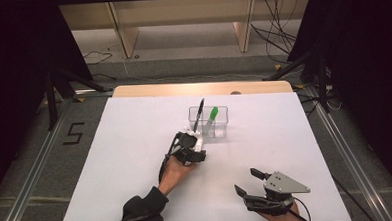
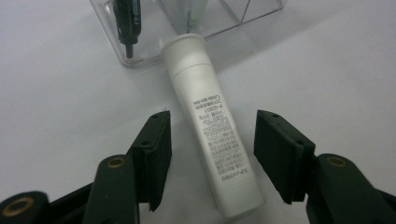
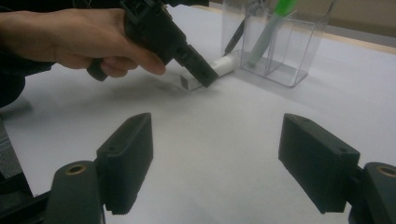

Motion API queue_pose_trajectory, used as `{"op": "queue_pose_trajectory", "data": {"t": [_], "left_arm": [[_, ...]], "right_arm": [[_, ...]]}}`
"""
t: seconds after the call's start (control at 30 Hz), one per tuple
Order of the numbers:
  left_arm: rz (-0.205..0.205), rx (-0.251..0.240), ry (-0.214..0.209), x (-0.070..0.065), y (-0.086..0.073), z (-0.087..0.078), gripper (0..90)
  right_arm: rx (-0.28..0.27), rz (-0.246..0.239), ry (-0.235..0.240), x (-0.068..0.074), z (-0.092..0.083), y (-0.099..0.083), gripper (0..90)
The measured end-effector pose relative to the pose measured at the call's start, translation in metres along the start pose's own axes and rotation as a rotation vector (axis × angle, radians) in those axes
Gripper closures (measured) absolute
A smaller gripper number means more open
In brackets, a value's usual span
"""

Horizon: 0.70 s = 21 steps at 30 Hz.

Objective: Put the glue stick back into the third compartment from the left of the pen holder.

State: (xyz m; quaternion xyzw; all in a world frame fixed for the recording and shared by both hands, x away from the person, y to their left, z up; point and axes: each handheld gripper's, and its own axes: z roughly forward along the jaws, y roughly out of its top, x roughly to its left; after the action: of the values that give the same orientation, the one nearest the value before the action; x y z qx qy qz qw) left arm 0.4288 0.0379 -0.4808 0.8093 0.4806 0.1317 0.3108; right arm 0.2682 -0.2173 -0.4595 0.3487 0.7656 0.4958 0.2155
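White tube (image 2: 212,126) lies untouched between the left hand-held gripper's (image 2: 212,161) half-open jaws.

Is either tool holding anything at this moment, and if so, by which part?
Nothing is held. The left tool straddles the white tube on the table, pads clear of its lower body. The right tool is open, empty.

Matt white plastic on the tube (image 2: 212,126), smooth, with fine grey print. Clear glossy plastic for the holder (image 1: 220,120), hard-edged and see-through. Black plastic on the pen (image 1: 199,114), slightly shiny; green plastic on the marker (image 1: 212,114). Matt black rubbery pads (image 2: 285,154) on the left gripper (image 2: 212,158). Smooth matt white sheet over the table (image 1: 126,158), pale wood at its far edge.
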Motion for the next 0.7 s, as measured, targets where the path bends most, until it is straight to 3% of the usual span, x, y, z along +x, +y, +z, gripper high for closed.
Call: {"op": "queue_pose_trajectory", "data": {"t": [0.7], "left_arm": [[-0.013,-0.016,0.024,0.0003,-0.0039,-0.0017,62.1]], "right_arm": [[0.004,-0.014,-0.002,0.0029,0.0011,0.0013,27.6]]}}
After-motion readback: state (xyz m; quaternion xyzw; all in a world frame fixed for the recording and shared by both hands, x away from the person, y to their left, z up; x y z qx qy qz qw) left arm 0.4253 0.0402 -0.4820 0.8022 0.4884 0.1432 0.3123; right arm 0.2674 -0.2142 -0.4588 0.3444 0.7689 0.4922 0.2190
